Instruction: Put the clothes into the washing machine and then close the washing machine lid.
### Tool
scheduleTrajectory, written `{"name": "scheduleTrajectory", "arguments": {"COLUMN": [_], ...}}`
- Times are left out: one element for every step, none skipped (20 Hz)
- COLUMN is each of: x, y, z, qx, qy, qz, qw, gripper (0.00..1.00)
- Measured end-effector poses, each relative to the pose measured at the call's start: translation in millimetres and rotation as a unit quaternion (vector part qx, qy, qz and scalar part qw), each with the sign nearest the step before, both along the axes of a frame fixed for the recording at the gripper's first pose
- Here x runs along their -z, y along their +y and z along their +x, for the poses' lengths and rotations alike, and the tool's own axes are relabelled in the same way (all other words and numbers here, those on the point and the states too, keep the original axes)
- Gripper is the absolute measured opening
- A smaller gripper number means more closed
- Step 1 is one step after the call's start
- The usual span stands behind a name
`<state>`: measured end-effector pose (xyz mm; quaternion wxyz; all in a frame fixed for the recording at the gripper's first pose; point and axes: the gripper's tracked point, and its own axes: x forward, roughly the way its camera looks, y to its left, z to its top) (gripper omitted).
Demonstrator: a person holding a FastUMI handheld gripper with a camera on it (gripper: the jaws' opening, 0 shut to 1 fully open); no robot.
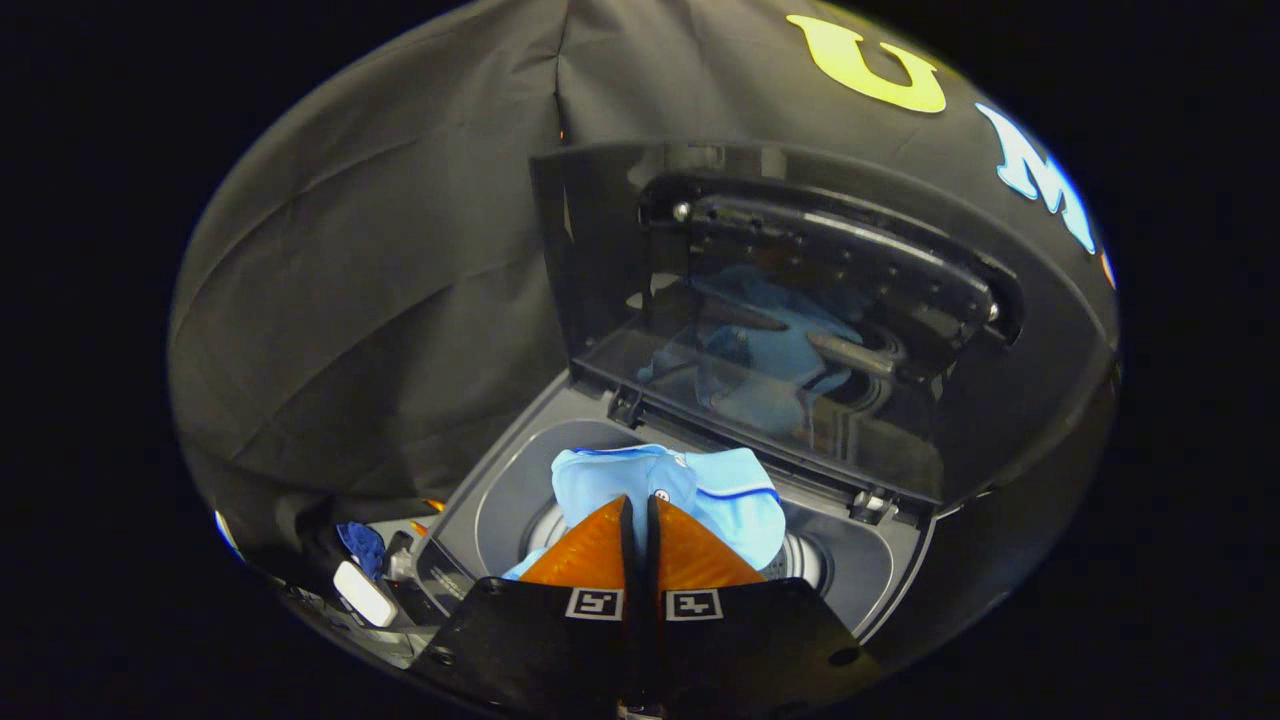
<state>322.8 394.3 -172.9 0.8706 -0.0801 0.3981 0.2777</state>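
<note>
A single light-blue cloth garment with darker blue trim (690,490) hangs bunched over the round drum opening of a grey top-loading washing machine (880,560), low in the centre of the frame, just ahead of the gripper (640,515), whose jaws are pressed together on a fold of the fabric. The garment looks soft, limp and light, likely to sag and drape rather than hold shape; a pinch on a thick gathered fold, as here, seems the surest hold. Above it, the machine's one dark, glossy hinged lid (790,330) stands open and upright in the upper right, mirroring the blue cloth in its window. At lower left, beside the machine, lie a small crumpled dark-blue cloth (362,547) and one white oblong object (365,594), too small to identify.
</note>
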Motion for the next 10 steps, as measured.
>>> {"name": "scheduleTrajectory", "arguments": {"x": [7,14,21,28,34,40,46,51,57,62], "y": [-2,-4,-5,-8,-10,-13,-16,-19,-21,-22], "z": [2,2,0,-1,-1,0,-2,-3,-3,-5], "qx": [0.005,0.010,0.015,0.020,0.026,0.034,0.041,0.048,0.056,0.063], "qy": [0.000,0.006,0.014,0.023,0.030,0.034,0.040,0.046,0.052,0.063], "qz": [-0.006,-0.012,-0.017,-0.023,-0.028,-0.031,-0.032,-0.035,-0.037,-0.037], "qw": [1.000,1.000,1.000,0.999,0.999,0.998,0.998,0.997,0.996,0.995], "gripper": [0.02,0.02,0.02,0.02,0.02,0.02,0.02,0.02,0.02,0.02]}}
